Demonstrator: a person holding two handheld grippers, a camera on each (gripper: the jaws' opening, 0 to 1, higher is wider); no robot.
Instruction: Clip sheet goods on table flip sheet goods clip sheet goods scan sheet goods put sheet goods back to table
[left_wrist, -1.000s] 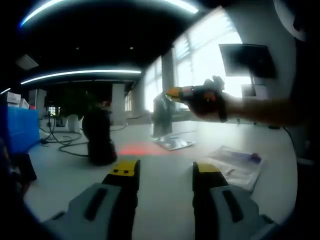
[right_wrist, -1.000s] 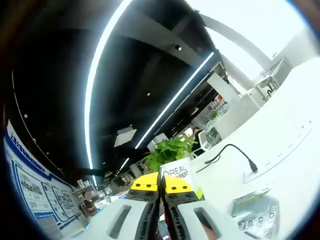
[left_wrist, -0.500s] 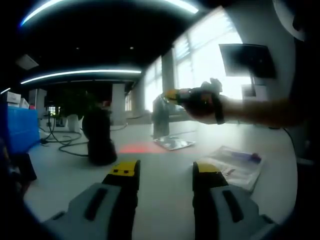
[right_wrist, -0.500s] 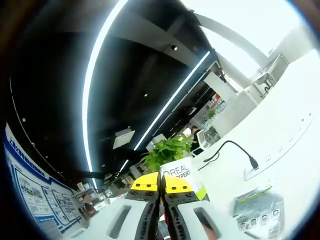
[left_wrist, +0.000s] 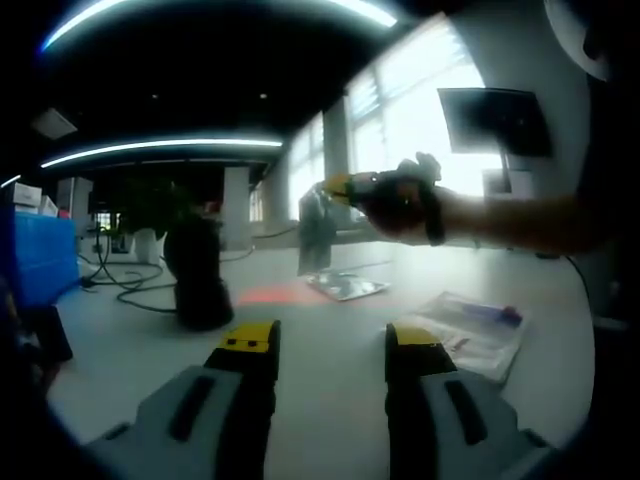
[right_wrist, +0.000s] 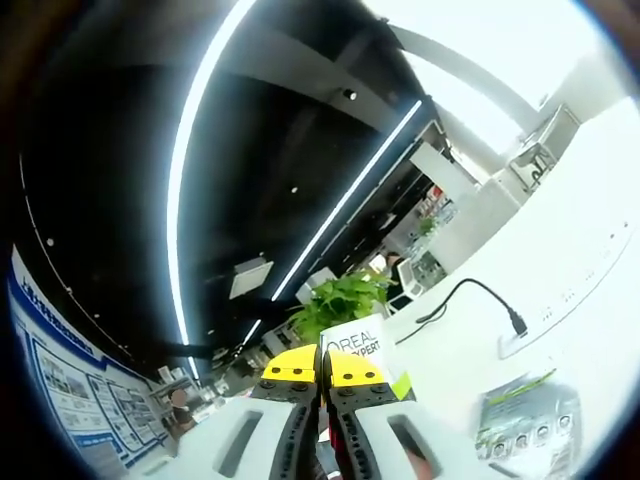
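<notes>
Left gripper view: the left tongs (left_wrist: 325, 345) sit low over the white bench (left_wrist: 330, 395), their 2 yellow-tipped jaws parted with nothing between them. Across the bench, a person's hand (left_wrist: 405, 205) holds the right tongs (left_wrist: 335, 187) raised above the surface; a silvery sheet pack (left_wrist: 316, 232) hangs from their tip. Below it, a red glow (left_wrist: 272, 296) lies on the bench just beside a black scanner stand (left_wrist: 198, 275). A 2nd silvery pack (left_wrist: 347, 287) lies flat near the glow, and a pale pack with purple print (left_wrist: 472, 330) lies nearer the camera, to the right.

Right gripper view: the right tongs (right_wrist: 322, 367) have their jaws closed together on the sheet pack (right_wrist: 362, 352), whose white face with dark lettering rises just behind the yellow tips. A blister-type pack (right_wrist: 530, 425) lies on the bench at lower right, near a power strip (right_wrist: 560, 315) with a black cable. A green plant (right_wrist: 335, 300) stands behind the tongs.
</notes>
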